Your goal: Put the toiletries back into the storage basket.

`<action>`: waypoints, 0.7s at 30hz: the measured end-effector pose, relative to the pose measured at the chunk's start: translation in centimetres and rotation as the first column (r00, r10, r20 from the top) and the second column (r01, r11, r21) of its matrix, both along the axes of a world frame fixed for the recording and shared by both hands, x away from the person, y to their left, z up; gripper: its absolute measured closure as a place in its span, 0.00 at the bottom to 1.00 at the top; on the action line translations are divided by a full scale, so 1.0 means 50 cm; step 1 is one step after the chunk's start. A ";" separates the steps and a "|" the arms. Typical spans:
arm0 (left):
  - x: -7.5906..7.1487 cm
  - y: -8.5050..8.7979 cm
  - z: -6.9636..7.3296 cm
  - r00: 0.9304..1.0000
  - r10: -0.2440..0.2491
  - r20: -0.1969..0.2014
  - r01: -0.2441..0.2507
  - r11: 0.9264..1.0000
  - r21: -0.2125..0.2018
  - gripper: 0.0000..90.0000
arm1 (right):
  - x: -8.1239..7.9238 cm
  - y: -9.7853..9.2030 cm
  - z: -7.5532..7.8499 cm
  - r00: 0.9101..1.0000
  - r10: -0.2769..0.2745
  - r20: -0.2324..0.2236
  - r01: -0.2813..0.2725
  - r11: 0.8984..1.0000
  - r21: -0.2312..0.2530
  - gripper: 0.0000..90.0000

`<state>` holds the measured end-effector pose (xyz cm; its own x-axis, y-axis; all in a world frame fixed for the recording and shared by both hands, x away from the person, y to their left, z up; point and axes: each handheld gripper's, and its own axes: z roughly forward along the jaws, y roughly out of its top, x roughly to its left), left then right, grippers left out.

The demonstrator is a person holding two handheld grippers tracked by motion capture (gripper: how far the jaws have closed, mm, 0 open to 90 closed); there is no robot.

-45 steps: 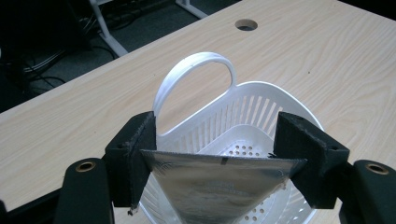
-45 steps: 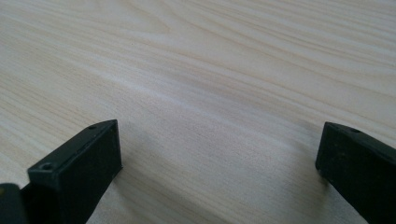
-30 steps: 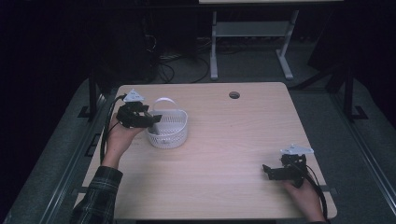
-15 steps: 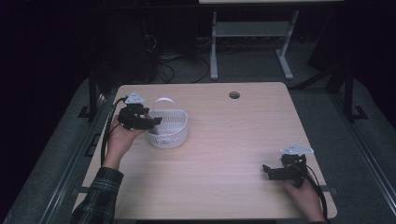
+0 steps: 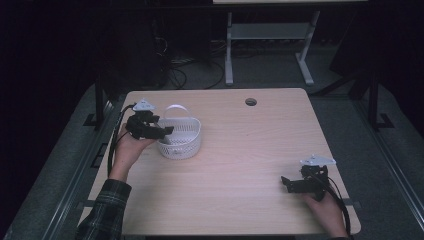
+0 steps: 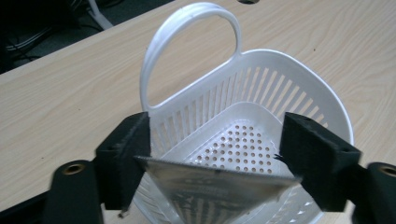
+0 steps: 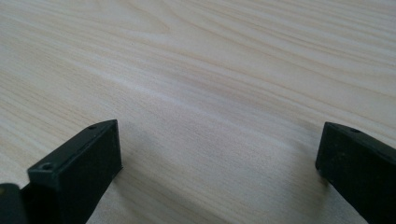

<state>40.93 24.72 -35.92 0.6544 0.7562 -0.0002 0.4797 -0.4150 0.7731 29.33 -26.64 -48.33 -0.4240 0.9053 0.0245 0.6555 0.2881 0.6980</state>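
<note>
No writing or brand is legible anywhere. At the left, the left gripper point(image 5: 167, 131) pinches a silvery packet point(image 6: 217, 184) over the white slotted basket point(image 5: 181, 142). The pale wood-grain table point(image 5: 240, 165) stands in a dark room. At the right, the right gripper point(image 5: 285, 182) rests with jaws spread, empty.

left gripper point(image 6: 212, 154) clamped, right gripper point(image 7: 219, 161) fingers spread.
</note>
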 end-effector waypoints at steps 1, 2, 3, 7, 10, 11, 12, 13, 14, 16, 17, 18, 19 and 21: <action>0.000 0.000 0.000 1.000 0.000 0.000 0.000 1.000 0.000 0.21 | 0.000 0.000 0.000 1.000 0.000 0.000 0.000 1.000 0.000 0.00; 0.000 0.001 0.001 1.000 0.002 -0.002 -0.002 1.000 -0.002 0.21 | 0.000 0.000 0.000 1.000 0.000 0.000 0.000 1.000 0.000 0.00; 0.000 0.001 0.001 1.000 0.001 -0.005 -0.001 1.000 0.002 0.18 | 0.000 0.000 0.000 1.000 -0.001 0.000 0.001 1.000 0.000 0.00; -0.004 0.004 0.004 1.000 -0.003 -0.005 0.003 1.000 0.013 0.15 | 0.000 0.000 0.000 1.000 -0.001 -0.001 0.001 1.000 0.000 0.00; -0.010 0.010 0.012 1.000 0.003 0.005 -0.003 1.000 0.001 0.15 | 0.000 0.000 0.000 1.000 0.000 0.000 0.000 1.000 0.000 0.00; -0.015 0.014 0.018 1.000 0.003 0.013 -0.003 1.000 0.001 0.15 | 0.000 0.000 0.000 1.000 -0.001 -0.001 0.001 1.000 0.001 0.00; -0.017 0.015 0.019 1.000 0.006 0.015 -0.005 1.000 -0.004 0.15 | 0.000 0.000 0.000 1.000 -0.001 -0.001 0.001 1.000 0.001 0.00; -0.020 0.017 0.022 1.000 0.006 0.011 -0.006 1.000 0.005 0.15 | 0.000 0.000 0.000 1.000 -0.001 -0.001 0.001 1.000 0.001 0.00; -0.023 0.019 0.023 1.000 0.006 0.013 -0.006 1.000 0.006 0.15 | 0.000 0.000 0.000 1.000 -0.001 -0.002 0.001 1.000 0.001 0.00; -0.030 0.022 0.027 1.000 0.003 0.013 -0.003 1.000 0.013 0.15 | 0.000 0.000 0.000 1.000 -0.002 -0.002 0.002 1.000 0.001 0.00; -0.034 0.024 0.028 1.000 0.001 0.025 -0.002 1.000 0.011 0.15 | 0.000 0.000 0.000 1.000 -0.002 -0.002 0.002 1.000 0.001 0.00; -0.034 0.024 0.028 1.000 0.001 0.025 -0.002 1.000 0.011 0.15 | 0.000 0.000 0.000 1.000 -0.002 -0.002 0.002 1.000 0.001 0.00; -0.044 0.028 0.030 1.000 0.002 0.028 -0.002 1.000 0.013 0.15 | 0.000 0.000 0.000 1.000 -0.001 0.000 0.001 1.000 0.000 0.00; -0.051 0.031 0.030 0.999 0.004 0.035 -0.004 1.000 0.011 0.15 | 0.000 0.000 0.000 1.000 0.000 0.001 0.000 1.000 0.000 0.00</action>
